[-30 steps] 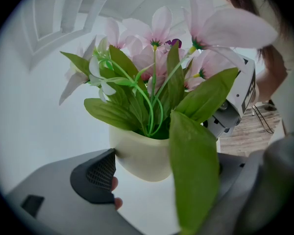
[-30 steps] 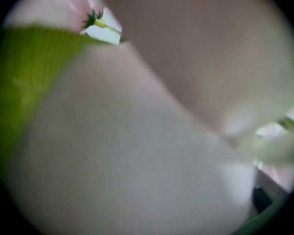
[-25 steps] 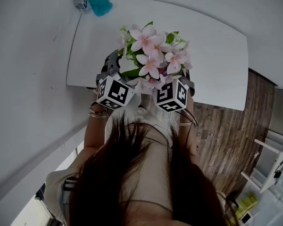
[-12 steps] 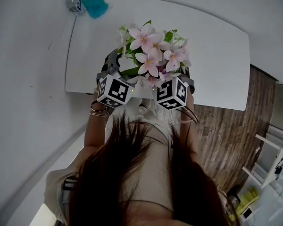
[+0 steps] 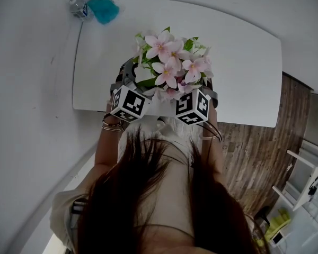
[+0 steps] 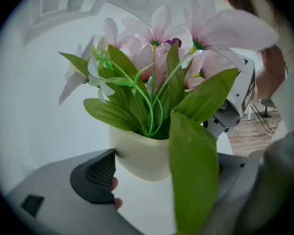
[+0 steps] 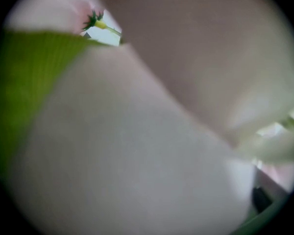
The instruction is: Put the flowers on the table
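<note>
Since a second ago the desk has slid lower in the head view, so the flowers now hang further over its near part. A bottle and a teal object sit at the far corner, at 11 o'clock. The left tongs and right tongs flank the bouquet at 7 and 5 o'clock. Both forearms reach forward with the wrists close together, and bracelets show on the left one.

From the left gripper view, the cream pot sits upright between the left tongs' jaws. The near pad presses its side at 9 o'clock. A broad leaf hides the other jaw, so the left tongs appear to be pinching the pot.

Blurred petals and a green leaf fill the right gripper view, so I cannot tell how the right tongs stand.

The pot looks to be in the air, not yet set down. The blooms screen its base from above, so it could land too near the desk's front edge, or tip if either grip loosens before the bottom rests flat.
</note>
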